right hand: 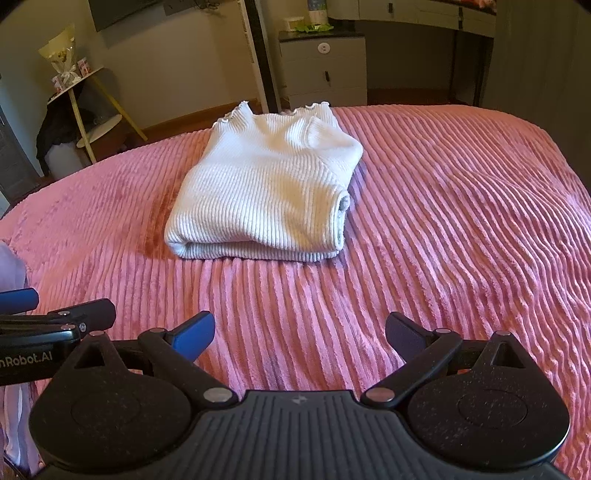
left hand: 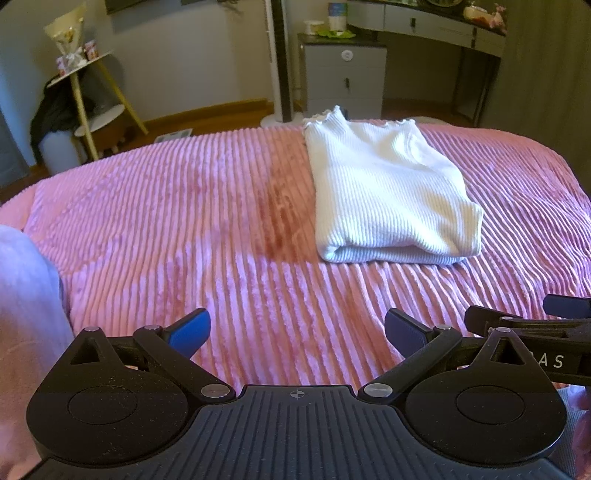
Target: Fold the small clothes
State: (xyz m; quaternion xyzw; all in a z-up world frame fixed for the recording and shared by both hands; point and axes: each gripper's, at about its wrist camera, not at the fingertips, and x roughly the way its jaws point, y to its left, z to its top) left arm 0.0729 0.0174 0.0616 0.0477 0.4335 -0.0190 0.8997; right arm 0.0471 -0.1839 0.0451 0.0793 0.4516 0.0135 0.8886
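A white ribbed knit garment lies folded in a neat rectangle on the pink ribbed bedspread, its frilled edge toward the far side. It also shows in the right wrist view. My left gripper is open and empty, well short of the garment and to its left. My right gripper is open and empty, near the front of the bed, short of the garment. The right gripper's side shows at the right edge of the left wrist view; the left gripper's side shows at the left of the right wrist view.
A pale lilac cloth lies at the bed's left edge. Beyond the bed stand a grey drawer unit, a white tower fan, a desk and a shelf rack with yellow legs.
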